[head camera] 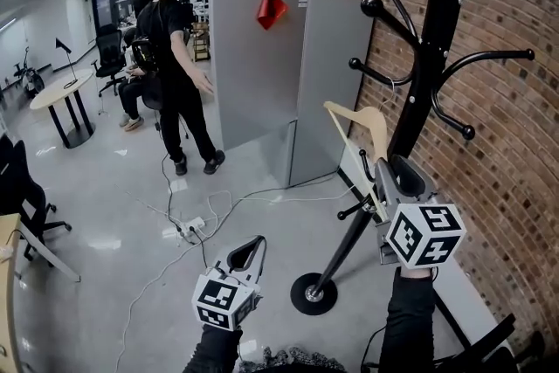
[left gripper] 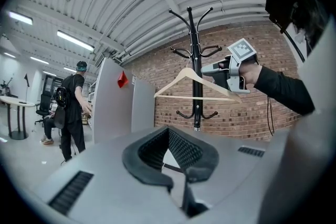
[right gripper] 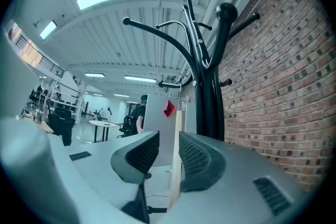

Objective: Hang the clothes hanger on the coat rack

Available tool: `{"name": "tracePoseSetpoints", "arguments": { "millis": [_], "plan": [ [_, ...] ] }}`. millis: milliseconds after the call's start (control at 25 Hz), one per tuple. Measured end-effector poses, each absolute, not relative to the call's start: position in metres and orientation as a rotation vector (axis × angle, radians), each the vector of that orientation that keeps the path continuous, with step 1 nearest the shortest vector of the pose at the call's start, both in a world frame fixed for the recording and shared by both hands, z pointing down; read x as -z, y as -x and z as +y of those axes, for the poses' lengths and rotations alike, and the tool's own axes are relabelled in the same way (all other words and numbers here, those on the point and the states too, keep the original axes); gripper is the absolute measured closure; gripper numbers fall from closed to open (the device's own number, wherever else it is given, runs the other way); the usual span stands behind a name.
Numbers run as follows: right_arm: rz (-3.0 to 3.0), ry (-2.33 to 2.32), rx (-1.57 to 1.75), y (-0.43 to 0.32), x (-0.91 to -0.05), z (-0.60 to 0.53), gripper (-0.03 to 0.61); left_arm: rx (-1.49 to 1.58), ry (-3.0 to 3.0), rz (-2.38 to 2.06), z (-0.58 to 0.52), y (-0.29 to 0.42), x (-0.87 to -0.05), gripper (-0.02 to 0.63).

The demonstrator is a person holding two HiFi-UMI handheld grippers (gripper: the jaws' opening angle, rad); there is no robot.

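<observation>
- Your right gripper (right gripper: pixel 169 139) has its fingers pinching the wooden hanger (right gripper: pixel 177 128) near one end of its arm. The wood stands edge-on between the two ribbed pads.
- Your left gripper (left gripper: pixel 169 136) has its fingers pressed together at the tips, with nothing between them. It sits lower and to the left of the right one, well apart from the hanger.
- The hanger is up in the air, just left of the pole of the black coat rack (head camera: pixel 432 57) and below its upper pegs.
- The hanger's metal hook (right gripper: pixel 169 23) rises close to the rack's curved arms. Whether it touches one cannot be told.
- The rack stands on a round base (head camera: pixel 313 293) on the grey floor (head camera: pixel 105 188), near the brick wall (head camera: pixel 515 144) on the right.
- Farther off to the left stand grey panels (head camera: pixel 253 74) with a red cone-shaped item (head camera: pixel 271 9) on them. A person in black (head camera: pixel 179 74) stands beside them.
- White cables and a power strip (head camera: pixel 188 227) lie on the floor between you and that person.
</observation>
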State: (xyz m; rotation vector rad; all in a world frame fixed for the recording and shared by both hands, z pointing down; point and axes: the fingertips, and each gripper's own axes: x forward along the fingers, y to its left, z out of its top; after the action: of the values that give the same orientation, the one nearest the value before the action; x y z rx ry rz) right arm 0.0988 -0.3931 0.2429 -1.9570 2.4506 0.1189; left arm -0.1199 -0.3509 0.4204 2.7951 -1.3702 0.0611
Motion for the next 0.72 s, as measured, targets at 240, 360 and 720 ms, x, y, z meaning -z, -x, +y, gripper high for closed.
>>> {"name": "tracePoseSetpoints", "arguments": {
  "millis": [240, 360, 720],
  "plan": [
    [2.412, 1.988, -0.134, -0.111, -0.242, -0.357, 0.477, -0.062, -2.818, -1.318, -0.334, 0.112, -0.421, 0.606],
    [2.389, 2.031, -0.163, -0.116, -0.244, -0.341, 0.477, -0.067, -2.822, -1.292, -0.327, 0.111, -0.423, 0.606],
    [2.345, 2.131, -0.275, -0.156, -0.253, -0.307, 0.480, -0.095, -2.834, -1.270, -0.313, 0.092, -0.422, 0.607]
  ]
}}
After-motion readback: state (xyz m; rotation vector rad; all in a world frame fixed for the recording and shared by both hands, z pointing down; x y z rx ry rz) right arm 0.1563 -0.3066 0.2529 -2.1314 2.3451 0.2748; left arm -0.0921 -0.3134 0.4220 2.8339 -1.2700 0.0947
